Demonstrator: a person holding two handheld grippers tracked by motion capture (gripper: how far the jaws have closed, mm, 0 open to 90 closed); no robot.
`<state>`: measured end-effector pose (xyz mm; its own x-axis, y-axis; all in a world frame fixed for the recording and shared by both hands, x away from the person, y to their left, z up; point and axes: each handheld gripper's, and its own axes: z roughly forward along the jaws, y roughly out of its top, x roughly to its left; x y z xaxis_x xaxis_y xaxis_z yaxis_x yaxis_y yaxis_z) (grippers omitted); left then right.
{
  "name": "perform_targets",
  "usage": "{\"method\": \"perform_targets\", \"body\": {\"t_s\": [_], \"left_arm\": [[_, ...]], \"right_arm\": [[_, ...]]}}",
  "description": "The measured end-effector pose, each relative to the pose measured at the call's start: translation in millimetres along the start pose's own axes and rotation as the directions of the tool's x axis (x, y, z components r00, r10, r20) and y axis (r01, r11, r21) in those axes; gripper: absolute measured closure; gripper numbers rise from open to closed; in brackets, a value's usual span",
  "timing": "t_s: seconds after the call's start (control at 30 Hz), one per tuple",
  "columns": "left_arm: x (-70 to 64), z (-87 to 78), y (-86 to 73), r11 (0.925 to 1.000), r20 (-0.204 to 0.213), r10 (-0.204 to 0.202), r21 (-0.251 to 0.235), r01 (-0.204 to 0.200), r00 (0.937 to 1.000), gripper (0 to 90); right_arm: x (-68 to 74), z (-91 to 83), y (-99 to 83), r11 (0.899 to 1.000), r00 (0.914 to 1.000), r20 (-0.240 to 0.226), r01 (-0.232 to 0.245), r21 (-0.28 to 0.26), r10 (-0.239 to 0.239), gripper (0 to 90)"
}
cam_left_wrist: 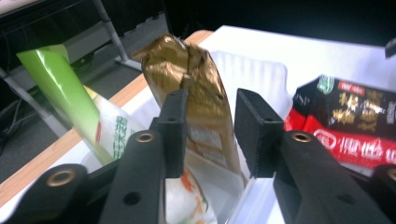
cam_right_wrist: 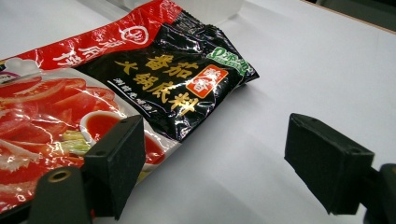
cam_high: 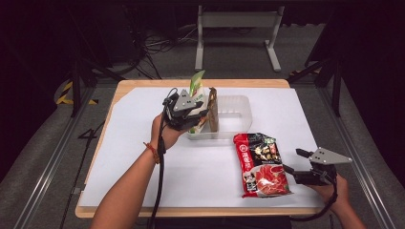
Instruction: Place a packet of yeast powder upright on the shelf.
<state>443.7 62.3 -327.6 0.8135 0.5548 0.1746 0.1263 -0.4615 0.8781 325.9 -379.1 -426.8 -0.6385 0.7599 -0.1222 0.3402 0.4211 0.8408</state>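
White table (cam_high: pixel 143 157); clear tray (cam_high: pixel 236 114) at far centre holds a gold pouch (cam_left_wrist: pixel 196 93) and green pouch (cam_left_wrist: pixel 70 98), both upright. Red packet (cam_high: pixel 261 164) lies flat, near right. Left gripper (cam_left_wrist: pixel 205 135) jaws straddle the gold pouch, not clamped. Right gripper (cam_right_wrist: pixel 210 163) spread wide just right of the packet.

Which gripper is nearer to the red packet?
Right. The right gripper sits just beside the red packet, jaws open at its edge. The left gripper is farther away, at the tray, around a gold packet.
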Motion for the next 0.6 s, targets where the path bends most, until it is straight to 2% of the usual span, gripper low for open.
{"method": "perform_targets", "body": {"t_s": [0.07,0.17,0.2,0.23,0.33,0.37,0.5,0.6], "left_arm": [[-0.7,-1.0,-1.5,1.0000,0.004,-0.001,0.003,0.001,1.0000,63.9],[-2.1,-4.0,-4.6,0.9998,0.016,0.014,0.017,-0.014,0.9998,55.8],[-2.5,-4.8,-5.5,0.9998,0.021,0.014,0.016,-0.015,0.9997,55.8],[-3.7,-6.0,-7.2,0.9997,0.022,0.017,0.016,-0.018,0.9996,50.9],[-5.2,-8.9,-11.4,0.9996,0.037,0.018,0.023,-0.019,0.9992,48.6],[-7.9,-10.8,-14.1,0.9984,0.023,0.039,0.040,-0.040,0.9990,43.9],[-11.1,-14.2,-19.3,0.9979,0.022,0.036,0.053,-0.037,0.9991,36.3],[-17.9,-17.8,-25.5,0.9939,0.010,0.065,0.089,-0.066,0.9978,31.7]], "right_arm": [[0.0,0.1,-0.1,1.000,1.0000,0.000,-0.001,-0.001,0.001,21.2],[0.1,-0.1,0.2,1.000,1.0000,0.001,0.004,-0.001,-0.004,21.2],[0.1,-0.1,0.2,1.000,1.0000,0.001,0.004,-0.001,-0.004,21.2],[0.0,-0.2,0.2,1.000,1.0000,0.003,0.004,0.000,-0.004,21.2],[-0.6,-0.4,-0.2,1.000,1.0000,0.001,0.001,-0.001,-0.001,21.2],[-0.9,-0.6,-0.2,1.000,1.0000,0.001,0.001,-0.003,-0.001,21.2],[-0.9,-0.8,-0.2,1.000,1.0000,-0.003,-0.002,-0.007,0.002,21.1],[-1.0,-0.9,-0.2,1.000,0.9999,-0.007,-0.009,-0.010,0.009,21.1]]}}
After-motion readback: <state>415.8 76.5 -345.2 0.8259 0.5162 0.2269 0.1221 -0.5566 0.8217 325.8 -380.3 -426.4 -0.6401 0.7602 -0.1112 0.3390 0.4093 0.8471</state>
